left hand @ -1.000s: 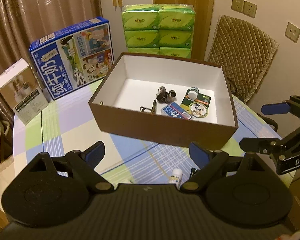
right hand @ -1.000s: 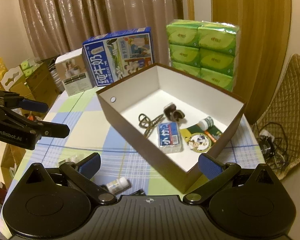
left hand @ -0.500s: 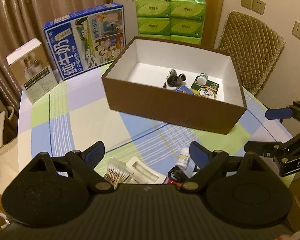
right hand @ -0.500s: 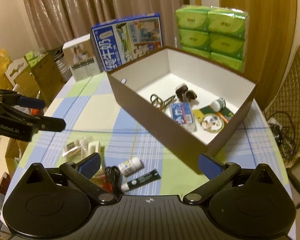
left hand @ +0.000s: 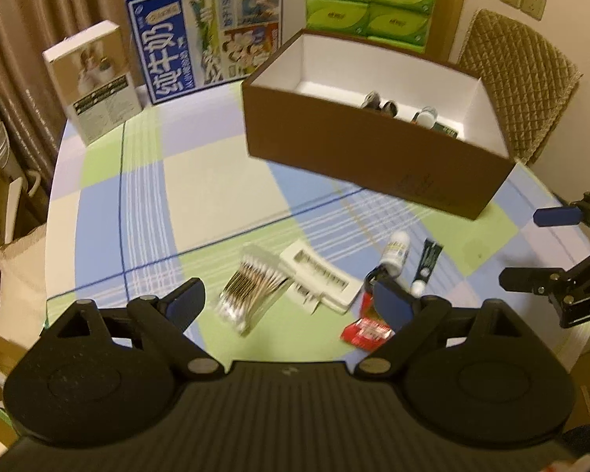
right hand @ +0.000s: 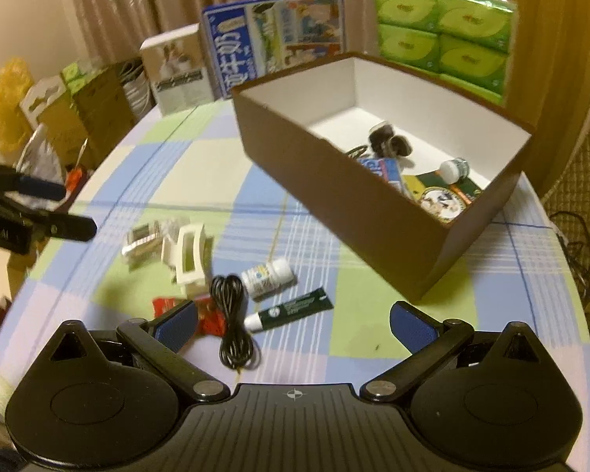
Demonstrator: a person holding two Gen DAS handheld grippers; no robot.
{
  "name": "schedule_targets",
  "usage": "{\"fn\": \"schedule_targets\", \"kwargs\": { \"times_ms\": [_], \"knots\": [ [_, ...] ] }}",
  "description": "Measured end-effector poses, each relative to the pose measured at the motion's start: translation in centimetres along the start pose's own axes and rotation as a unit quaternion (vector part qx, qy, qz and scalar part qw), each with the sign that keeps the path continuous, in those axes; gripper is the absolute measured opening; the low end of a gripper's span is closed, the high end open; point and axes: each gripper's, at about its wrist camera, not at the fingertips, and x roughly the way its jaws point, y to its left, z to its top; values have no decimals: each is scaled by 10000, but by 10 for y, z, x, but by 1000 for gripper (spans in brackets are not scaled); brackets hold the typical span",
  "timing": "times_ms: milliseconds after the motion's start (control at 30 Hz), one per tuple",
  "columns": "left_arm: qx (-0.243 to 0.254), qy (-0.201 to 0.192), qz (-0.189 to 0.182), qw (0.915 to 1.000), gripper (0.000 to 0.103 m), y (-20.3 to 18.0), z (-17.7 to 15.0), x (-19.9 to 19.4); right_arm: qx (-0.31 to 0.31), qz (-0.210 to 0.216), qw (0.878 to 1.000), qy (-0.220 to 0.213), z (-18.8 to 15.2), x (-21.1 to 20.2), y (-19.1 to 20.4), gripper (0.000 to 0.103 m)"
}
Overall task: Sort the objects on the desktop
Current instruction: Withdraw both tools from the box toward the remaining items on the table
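Observation:
A brown box with a white inside stands on the checked tablecloth and holds several small items. In front of it lie a pack of cotton swabs, a white plastic case, a small white bottle, a dark green tube, a coiled black cable and a red packet. My left gripper hovers open above the swabs and case. My right gripper is open over the cable and tube.
Behind the box stand a blue milk carton, a white carton and stacked green tissue packs. A quilted chair is at the right. Cardboard boxes sit beyond the table's left edge.
Both grippers have drawn back from the box and sunk toward the table, bringing the loose items on the cloth into view. Jaws stay wide apart.

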Motion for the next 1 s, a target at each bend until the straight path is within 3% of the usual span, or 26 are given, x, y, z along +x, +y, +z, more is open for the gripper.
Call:
{"fn": "schedule_targets", "kwargs": {
  "times_ms": [333, 633, 1000],
  "knots": [
    [-29, 199, 70, 9998, 90, 9, -16, 23, -232, 307, 9992, 51, -18, 34, -1, 101],
    [-87, 319, 47, 9994, 90, 12, -13, 43, -475, 157, 9983, 284, -22, 77, -16, 101],
    [-202, 550, 66, 9983, 90, 20, -12, 61, -816, 440, 9951, 335, -19, 105, -13, 100]
  ]
}}
